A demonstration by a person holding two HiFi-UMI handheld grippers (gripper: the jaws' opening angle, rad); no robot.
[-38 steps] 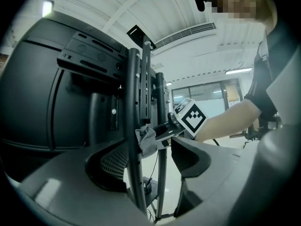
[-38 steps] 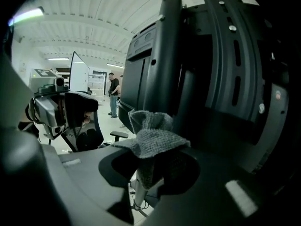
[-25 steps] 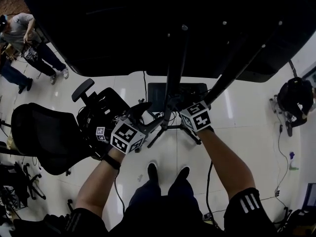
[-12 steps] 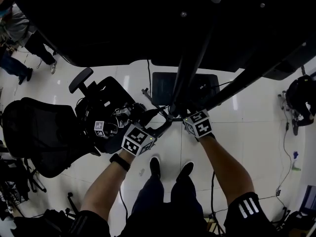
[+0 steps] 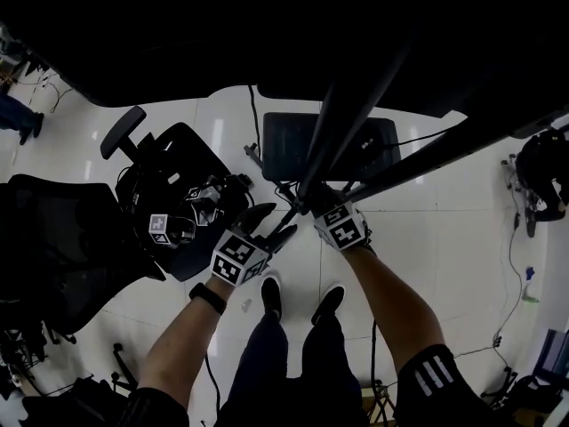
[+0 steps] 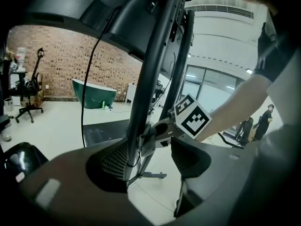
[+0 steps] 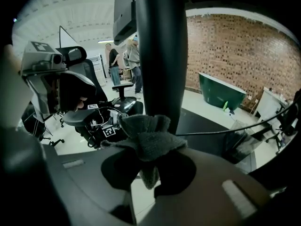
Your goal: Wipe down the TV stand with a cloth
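1. Right hand-held gripper (image 7: pixel 148 168): the jaws were closed on a bunched grey cloth (image 7: pixel 146 138). The wad stood proud of the jaw tips and lay against the near face of the upright pole (image 7: pixel 160 55) of the TV stand. Holding the cloth bunched and forward of the tips likely let fabric, not jaw, meet the pole.

2. Left hand-held gripper (image 6: pixel 150 157): the jaws stood wide apart and held nothing. The upright pole (image 6: pixel 150 79) passed between them, close to 1 pad and clear of the other, so it was not clamped. This hand-held gripper sat on the opposite side of the pole from the cloth. That position suggested it was placed to steady the pole against the wiping pressure, though no firm contact could be confirmed.

3. Head view: both hand-held grippers met low on the pole (image 5: pixel 342 123), the left (image 5: pixel 271 225) on 1 side and the right (image 5: pixel 316 207) on the other. The dark screen (image 5: pixel 267 25) hung above the pole, and the pale floor (image 5: pixel 444 238) lay below it.

4. Judged step: wiping along the pole. The remaining legs and base appeared not yet covered.
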